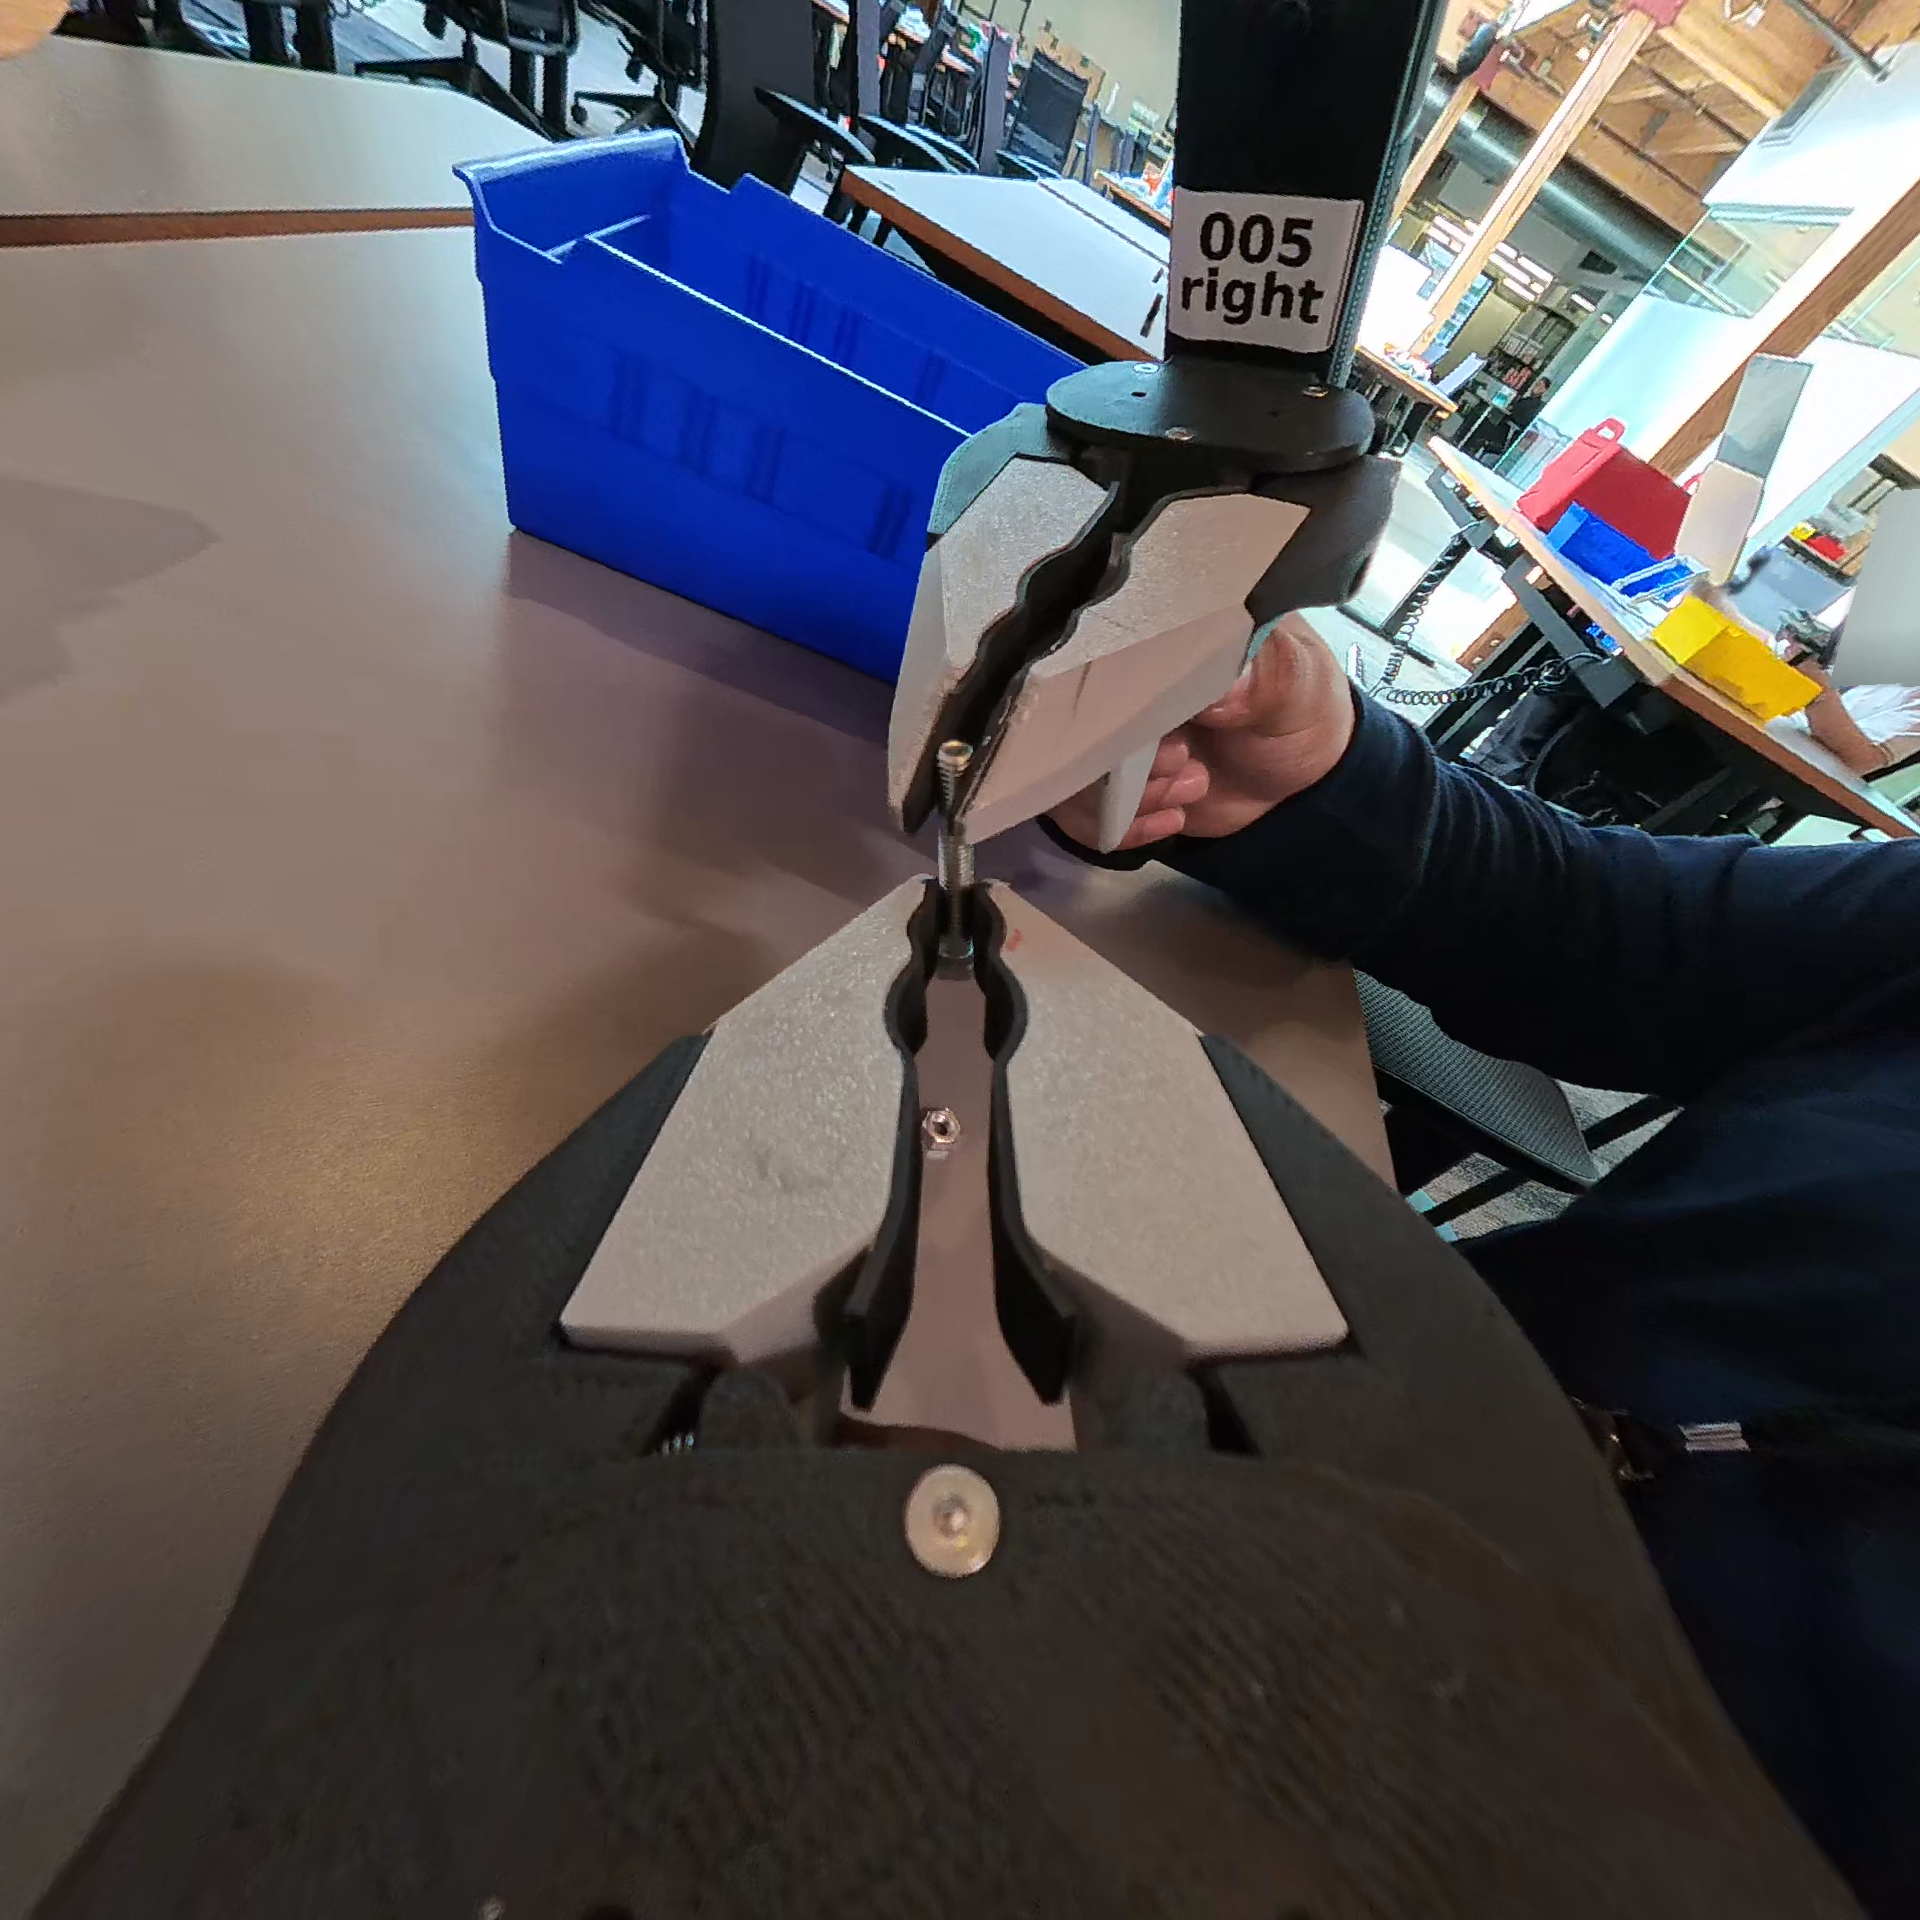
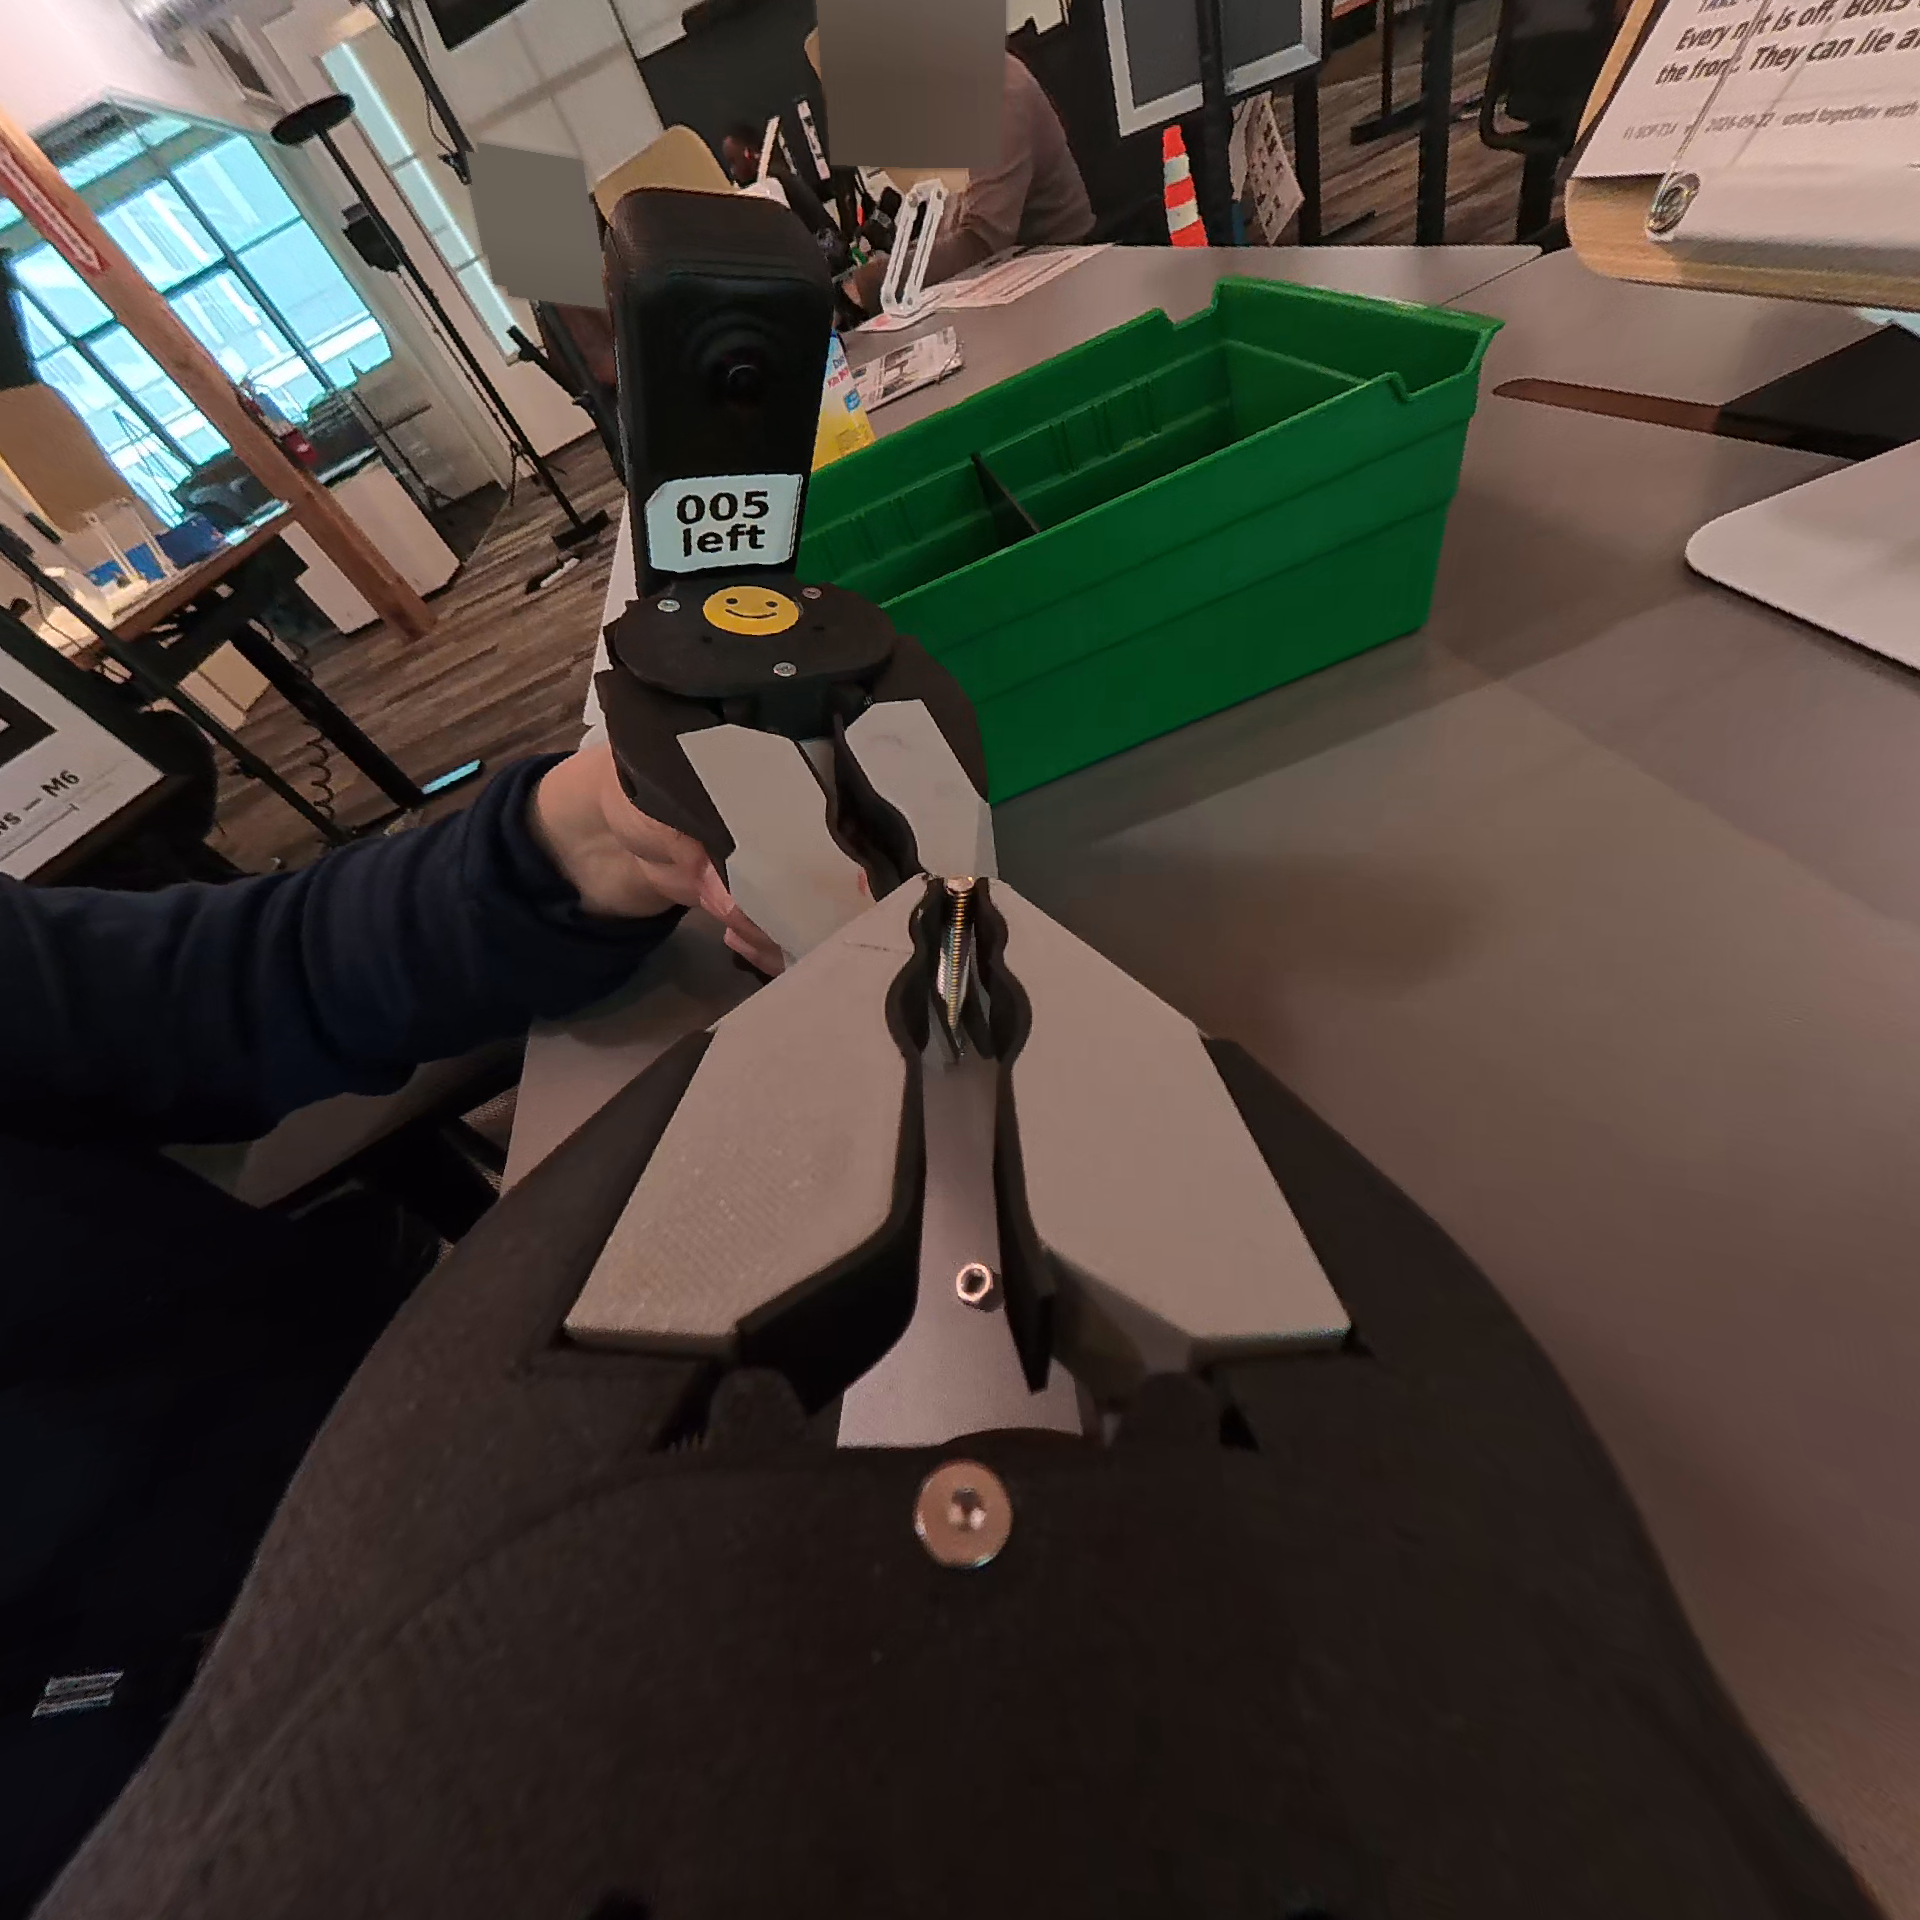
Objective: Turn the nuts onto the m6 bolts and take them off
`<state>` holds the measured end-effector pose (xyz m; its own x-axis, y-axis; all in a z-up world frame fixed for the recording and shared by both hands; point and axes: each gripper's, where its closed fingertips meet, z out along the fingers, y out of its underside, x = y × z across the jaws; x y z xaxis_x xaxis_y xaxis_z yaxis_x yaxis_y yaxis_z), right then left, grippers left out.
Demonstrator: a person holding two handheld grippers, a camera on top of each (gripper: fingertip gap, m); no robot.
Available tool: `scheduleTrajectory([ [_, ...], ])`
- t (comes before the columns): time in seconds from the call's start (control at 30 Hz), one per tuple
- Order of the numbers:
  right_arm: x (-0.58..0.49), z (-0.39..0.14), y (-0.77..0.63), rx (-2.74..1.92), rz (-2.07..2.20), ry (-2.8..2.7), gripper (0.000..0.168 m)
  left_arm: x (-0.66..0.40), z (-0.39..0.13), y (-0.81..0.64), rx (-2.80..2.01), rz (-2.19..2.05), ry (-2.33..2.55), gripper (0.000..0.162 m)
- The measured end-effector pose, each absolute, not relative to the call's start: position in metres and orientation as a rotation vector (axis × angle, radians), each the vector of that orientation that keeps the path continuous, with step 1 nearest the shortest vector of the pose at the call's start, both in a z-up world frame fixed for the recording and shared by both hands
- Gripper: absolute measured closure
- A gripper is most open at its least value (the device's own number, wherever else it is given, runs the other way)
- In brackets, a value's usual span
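**Bolt bridged between two grippers, loose nut on the counter below**

Nearest the left wrist camera, a loose nut [image 1: 938,1130] lies flat on the grey counter [image 1: 312,831], seen through the gap between the fingers of the left gripper [image 1: 953,914]. That gripper's tips are pinched on something dark and small at the lower end of the bolt [image 1: 954,831]; it looks like a nut, though it is too small to be sure. Just beyond, the right gripper [image 1: 951,800] comes down from above with its fingers pressed together on the bolt's upper end.

From the right wrist view, the same bolt [image 2: 954,961] lies along the channel between the fingers of the right gripper [image 2: 956,935], its long axis running straight on toward the tips of the left gripper [image 2: 940,873], which meet it nose to nose. The loose nut [image 2: 974,1281] shows on the counter here too.

So the bolt's axis runs from one gripper to the other, and I judge any turning must happen about that line, one gripper holding while the other rotates.

Farther off stand a blue bin [image 1: 727,416] and a green bin [image 2: 1195,520].
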<state>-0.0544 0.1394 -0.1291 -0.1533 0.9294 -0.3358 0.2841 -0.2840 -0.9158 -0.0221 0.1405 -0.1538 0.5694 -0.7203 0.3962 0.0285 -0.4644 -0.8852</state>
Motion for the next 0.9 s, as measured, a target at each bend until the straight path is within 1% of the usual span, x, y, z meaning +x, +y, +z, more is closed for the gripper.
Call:
scheduleTrajectory([
  [0.23,-0.053,-0.126,0.139,-1.538,1.480,-1.385,0.166,-0.022,-0.151,0.140,-1.832,-0.981,0.572,0.158],
  [0.3,-0.053,-0.124,0.138,-1.534,1.501,-1.383,0.162,-0.023,-0.151,0.141,-1.827,-0.963,0.575,0.158],
  [0.37,-0.050,-0.118,0.139,-1.513,1.519,-1.368,0.158,-0.024,-0.151,0.142,-1.810,-0.920,0.602,0.158],
  [0.5,-0.041,-0.119,0.136,-1.461,1.415,-1.468,0.157,-0.030,-0.159,0.145,-1.779,-0.746,0.725,0.158],
  [0.57,-0.036,-0.137,0.126,-1.474,1.338,-1.604,0.156,-0.033,-0.165,0.148,-1.804,-0.695,0.739,0.158],
  [0.67,-0.030,-0.174,0.123,-1.559,1.147,-1.723,0.149,-0.035,-0.162,0.149,-1.780,-0.680,0.740,0.158],
  [0.77,-0.021,-0.202,0.114,-1.589,1.029,-1.825,0.149,-0.039,-0.160,0.152,-1.784,-0.679,0.702,0.158],
  [0.9,-0.014,-0.227,0.112,-1.584,0.884,-1.932,0.150,-0.042,-0.160,0.155,-1.798,-0.679,0.665,0.158],
])
